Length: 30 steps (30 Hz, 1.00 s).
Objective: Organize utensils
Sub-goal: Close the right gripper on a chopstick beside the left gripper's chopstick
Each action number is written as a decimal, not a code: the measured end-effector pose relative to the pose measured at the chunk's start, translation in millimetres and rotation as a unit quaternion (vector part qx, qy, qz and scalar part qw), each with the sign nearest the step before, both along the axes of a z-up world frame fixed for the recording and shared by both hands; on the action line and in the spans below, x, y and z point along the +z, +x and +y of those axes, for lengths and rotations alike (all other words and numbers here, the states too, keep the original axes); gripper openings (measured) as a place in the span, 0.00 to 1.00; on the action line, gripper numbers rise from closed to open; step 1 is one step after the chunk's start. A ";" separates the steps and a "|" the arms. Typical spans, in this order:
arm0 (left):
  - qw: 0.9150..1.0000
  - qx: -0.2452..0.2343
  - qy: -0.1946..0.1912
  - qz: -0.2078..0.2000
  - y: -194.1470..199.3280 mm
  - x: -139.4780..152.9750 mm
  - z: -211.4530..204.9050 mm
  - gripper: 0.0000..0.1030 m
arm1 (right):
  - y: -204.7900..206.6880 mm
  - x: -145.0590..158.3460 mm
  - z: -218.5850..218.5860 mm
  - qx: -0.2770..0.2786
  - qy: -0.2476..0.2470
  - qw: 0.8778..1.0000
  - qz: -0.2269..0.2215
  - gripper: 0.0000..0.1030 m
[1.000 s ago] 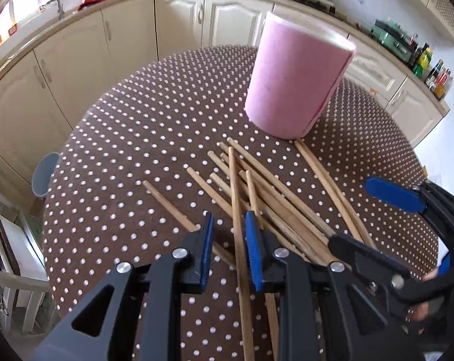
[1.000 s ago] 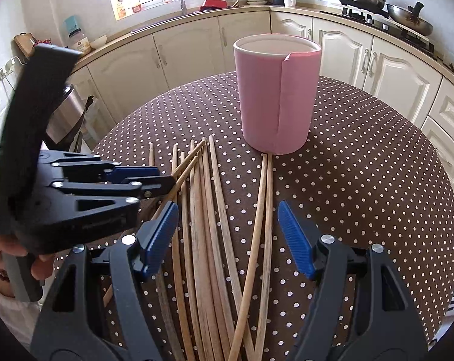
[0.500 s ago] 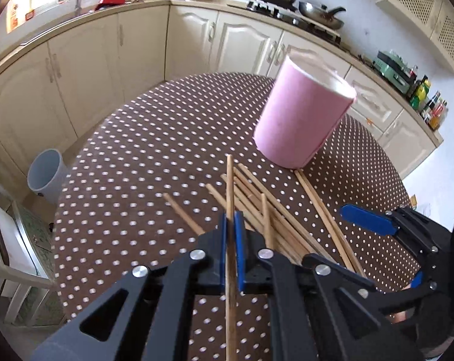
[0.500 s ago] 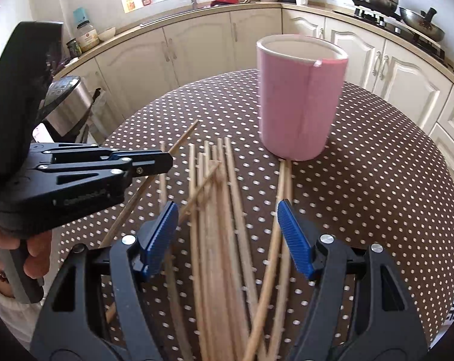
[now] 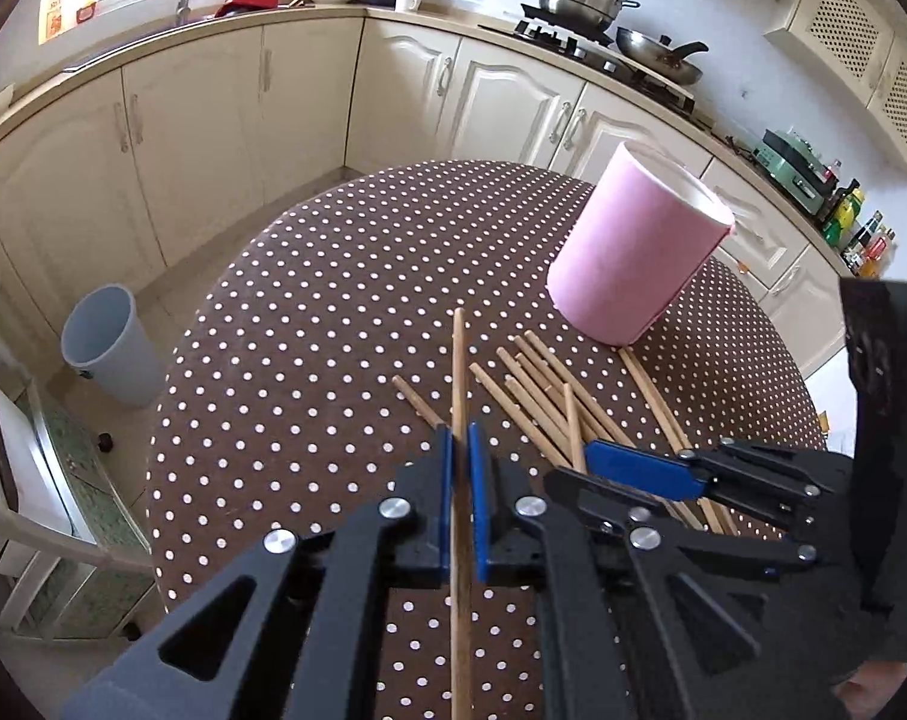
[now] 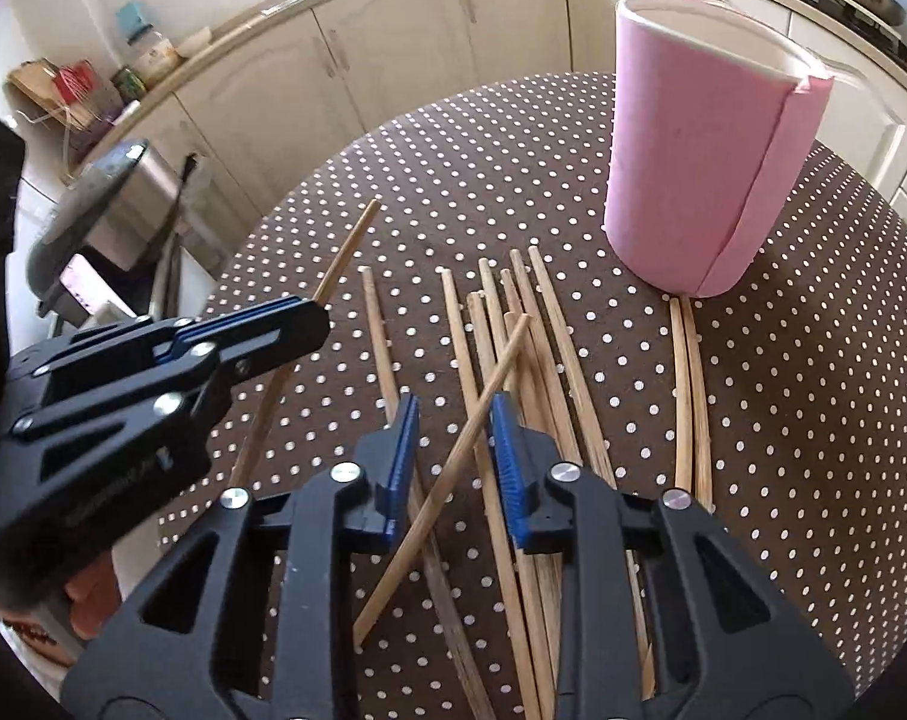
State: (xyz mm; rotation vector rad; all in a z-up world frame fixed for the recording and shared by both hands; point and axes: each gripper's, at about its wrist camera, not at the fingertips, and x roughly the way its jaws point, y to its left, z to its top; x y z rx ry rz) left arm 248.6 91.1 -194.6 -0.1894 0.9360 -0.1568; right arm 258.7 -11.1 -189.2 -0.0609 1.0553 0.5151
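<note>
My left gripper (image 5: 460, 456) is shut on one wooden chopstick (image 5: 458, 372) and holds it above the table; it also shows in the right wrist view (image 6: 309, 318). Several more chopsticks (image 6: 513, 348) lie side by side on the dotted tablecloth (image 6: 453, 168). My right gripper (image 6: 453, 426) is partly closed around one tilted chopstick (image 6: 489, 384) that lies across the pile; its pads stand a little apart from it. A tall pink cup (image 6: 705, 150) stands upright beyond the pile, also in the left wrist view (image 5: 633, 252).
Two chopsticks (image 6: 687, 372) lie apart at the foot of the cup. Kitchen cabinets (image 5: 243, 120) ring the round table. A grey bin (image 5: 105, 342) stands on the floor at the left. A stove with pots (image 5: 585, 6) is at the back.
My left gripper shut on a chopstick and lifted it off the pile. My right gripper moved in over the pile and narrowed its jaws around a tilted chopstick.
</note>
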 end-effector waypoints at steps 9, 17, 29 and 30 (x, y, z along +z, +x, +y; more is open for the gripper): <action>1.000 -0.010 -0.016 0.005 0.9 -9.7 7.7 0.06 | 15.3 -8.0 9.5 -0.020 -0.031 0.999 0.011 0.15; 1.000 -0.014 -0.026 0.005 0.1 -7.3 14.0 0.06 | 12.5 -1.2 3.3 -0.025 0.002 1.000 0.006 0.11; 0.998 -0.032 -0.033 -0.037 -14.3 35.9 -0.9 0.06 | -2.7 32.7 -24.2 -0.022 0.047 0.999 -0.009 0.10; 0.998 -0.033 -0.031 -0.036 -13.0 35.1 -3.5 0.06 | -0.5 28.5 -25.6 -0.023 0.047 0.999 -0.002 0.10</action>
